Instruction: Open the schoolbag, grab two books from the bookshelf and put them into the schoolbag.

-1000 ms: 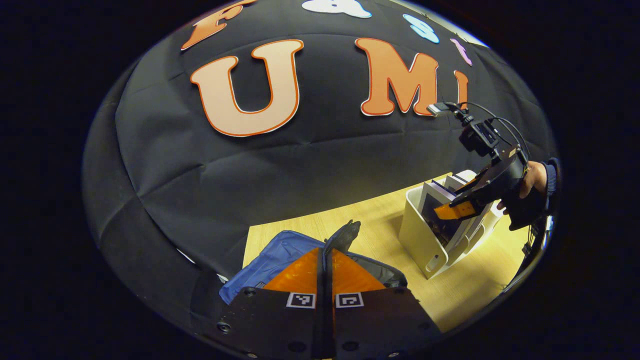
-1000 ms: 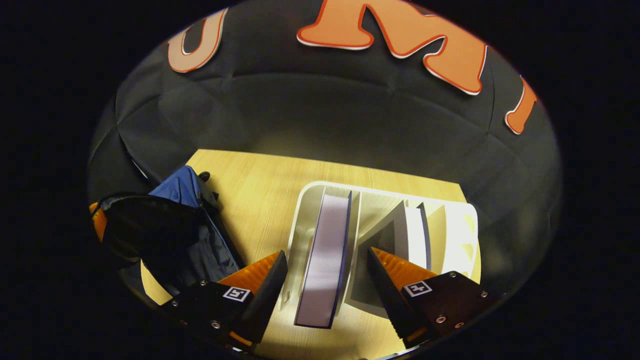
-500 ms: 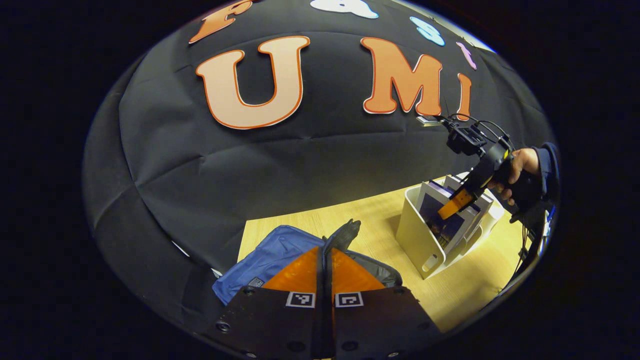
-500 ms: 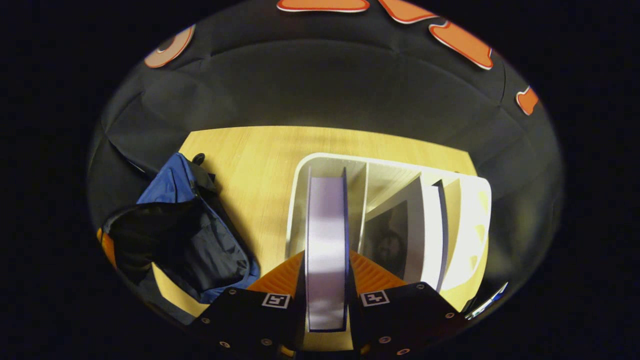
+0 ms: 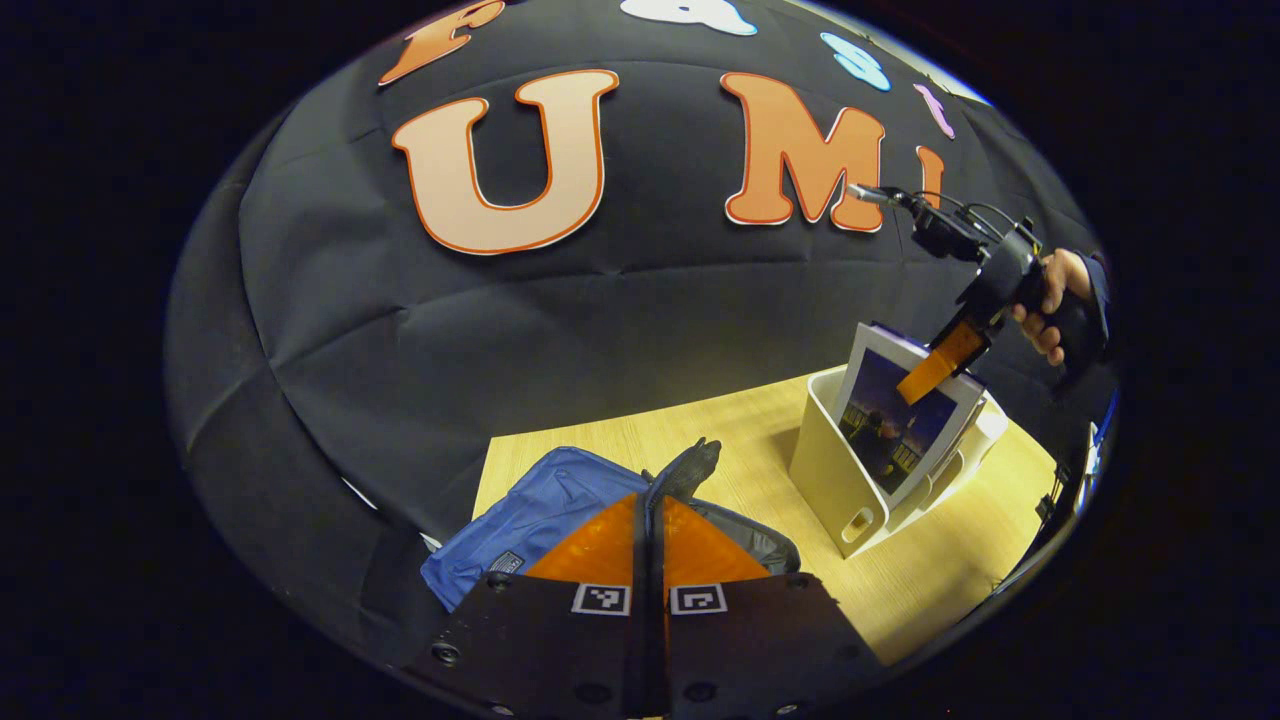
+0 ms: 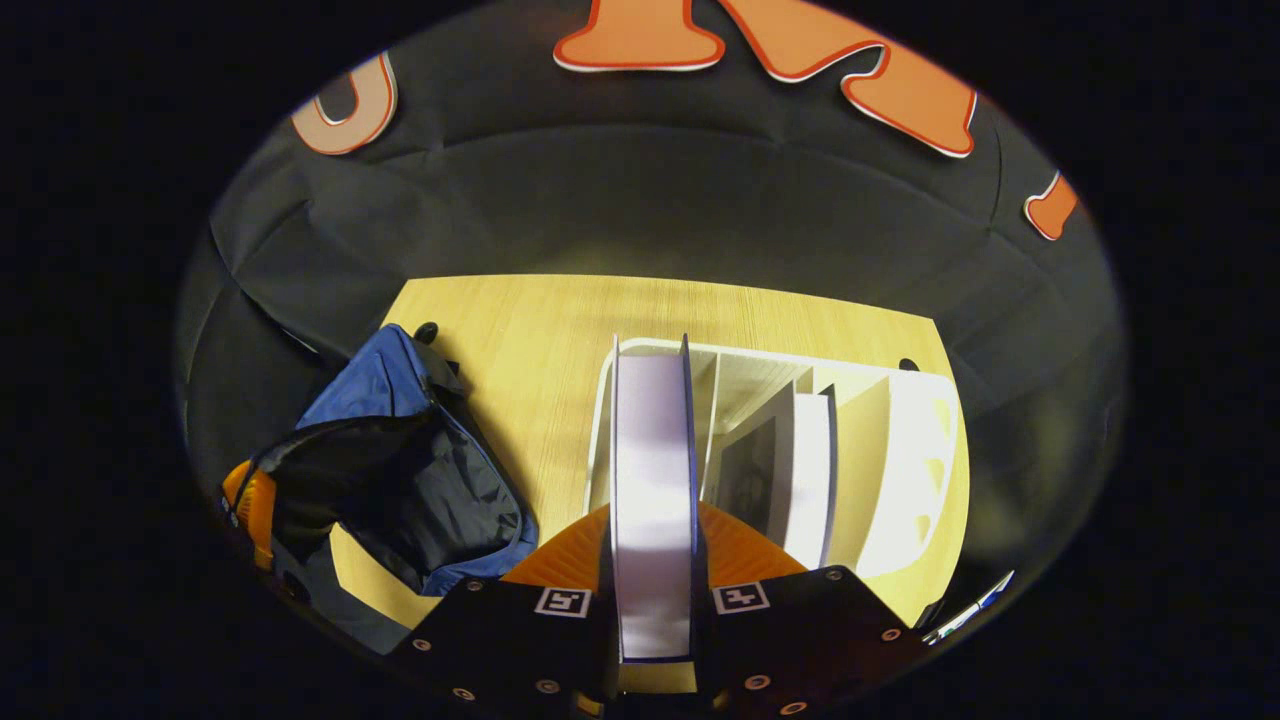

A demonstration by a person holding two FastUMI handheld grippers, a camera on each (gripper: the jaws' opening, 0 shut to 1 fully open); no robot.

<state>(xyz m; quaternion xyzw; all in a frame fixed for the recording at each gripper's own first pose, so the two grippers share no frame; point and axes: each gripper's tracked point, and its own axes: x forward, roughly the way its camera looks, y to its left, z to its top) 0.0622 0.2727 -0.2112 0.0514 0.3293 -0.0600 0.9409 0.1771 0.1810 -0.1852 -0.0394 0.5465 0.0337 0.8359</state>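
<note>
My right gripper (image 6: 652, 560) jaws grip a book (image 6: 652, 470) above the white bookshelf (image 6: 905, 450); left gripper (image 5: 650, 530) jaws closed over the schoolbag (image 5: 545, 505).

Right gripper (image 6: 652, 540) raised, tilted down, both fingers pressed flat on a book (image 6: 651, 480) standing between them. Hand (image 5: 1050, 300) wrapped round its handle behind, sleeve at wrist. Left gripper (image 5: 650, 540) low, level, fingers closed together on the bag (image 5: 560, 500) edge.
</note>
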